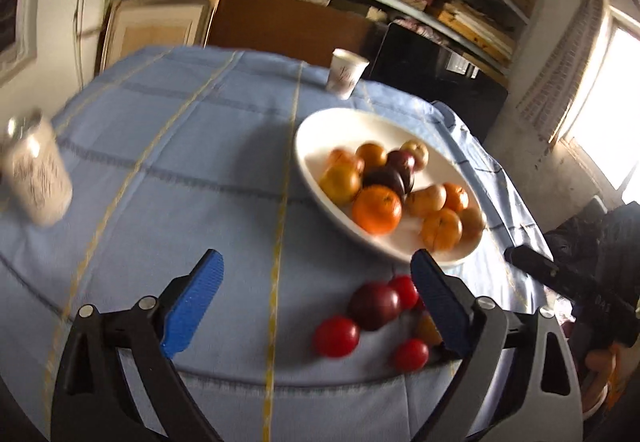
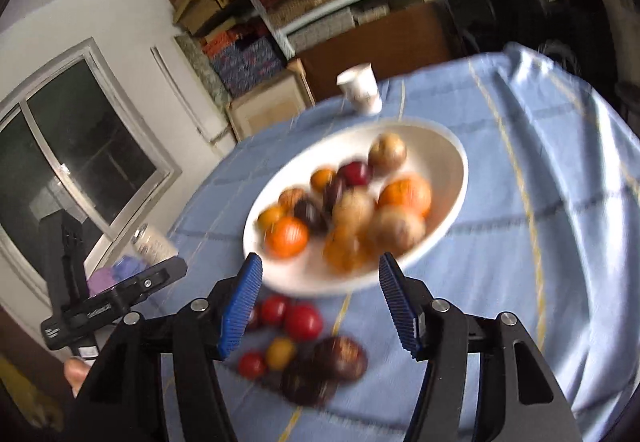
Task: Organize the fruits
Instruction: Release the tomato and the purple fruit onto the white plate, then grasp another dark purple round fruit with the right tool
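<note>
A white plate [image 1: 320, 130] holds several oranges, yellow fruits and dark plums; it also shows in the right wrist view [image 2: 448, 150]. Loose fruit lies on the blue cloth in front of it: a dark plum [image 1: 374, 305], red tomatoes [image 1: 335, 336] and a small yellow fruit [image 2: 281, 353]. My left gripper [image 1: 316, 292] is open and empty above the cloth, left of the loose fruit. My right gripper [image 2: 320, 302] is open and empty, above the loose fruit [image 2: 303, 321] and the plate's near rim. The right gripper's body [image 1: 560, 282] shows at the right.
A paper cup [image 1: 346, 73] stands behind the plate, also in the right wrist view [image 2: 362, 88]. A white can [image 1: 36, 178] stands at the left of the table. Shelves with boxes and a window lie behind. The cloth hangs over the table edge at the right.
</note>
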`<state>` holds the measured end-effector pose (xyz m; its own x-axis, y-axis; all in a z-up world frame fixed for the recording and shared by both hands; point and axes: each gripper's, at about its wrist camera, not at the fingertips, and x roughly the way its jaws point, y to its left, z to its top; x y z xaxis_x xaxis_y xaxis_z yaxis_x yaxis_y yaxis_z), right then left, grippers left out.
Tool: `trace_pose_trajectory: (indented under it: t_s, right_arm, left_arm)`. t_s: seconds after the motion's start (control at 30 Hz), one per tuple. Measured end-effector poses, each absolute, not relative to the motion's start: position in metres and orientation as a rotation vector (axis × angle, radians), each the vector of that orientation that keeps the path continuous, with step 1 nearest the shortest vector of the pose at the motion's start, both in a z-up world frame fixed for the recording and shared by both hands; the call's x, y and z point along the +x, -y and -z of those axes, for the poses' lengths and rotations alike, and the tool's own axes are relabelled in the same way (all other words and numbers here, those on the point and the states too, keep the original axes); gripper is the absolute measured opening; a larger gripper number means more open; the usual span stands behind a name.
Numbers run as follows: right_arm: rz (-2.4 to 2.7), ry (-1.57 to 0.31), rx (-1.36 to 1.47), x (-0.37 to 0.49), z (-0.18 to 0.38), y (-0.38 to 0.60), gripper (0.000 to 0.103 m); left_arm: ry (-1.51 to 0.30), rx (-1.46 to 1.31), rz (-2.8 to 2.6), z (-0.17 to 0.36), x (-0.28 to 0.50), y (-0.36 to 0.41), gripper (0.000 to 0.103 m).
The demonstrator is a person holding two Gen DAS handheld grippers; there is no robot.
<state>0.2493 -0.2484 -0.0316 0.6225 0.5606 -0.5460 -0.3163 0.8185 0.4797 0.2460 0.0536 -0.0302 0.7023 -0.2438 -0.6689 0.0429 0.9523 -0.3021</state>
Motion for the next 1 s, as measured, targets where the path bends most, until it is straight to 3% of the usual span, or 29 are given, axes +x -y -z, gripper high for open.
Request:
trace_pose_trajectory:
  t_s: [0.33,1.0]
  right_arm:
    - [-0.527,-0.847,0.353,0.241,0.052,0.244,0.054]
    - [-0.499,-0.966,0.269,0.247,0.074,0.232,0.052]
  left_arm:
    - [-0.735,-0.169,0.118,0.024,0.229,-0.041,0.094]
    - [-0.74,-0.144,0.156,0.02,0.22,-0.034,0.095]
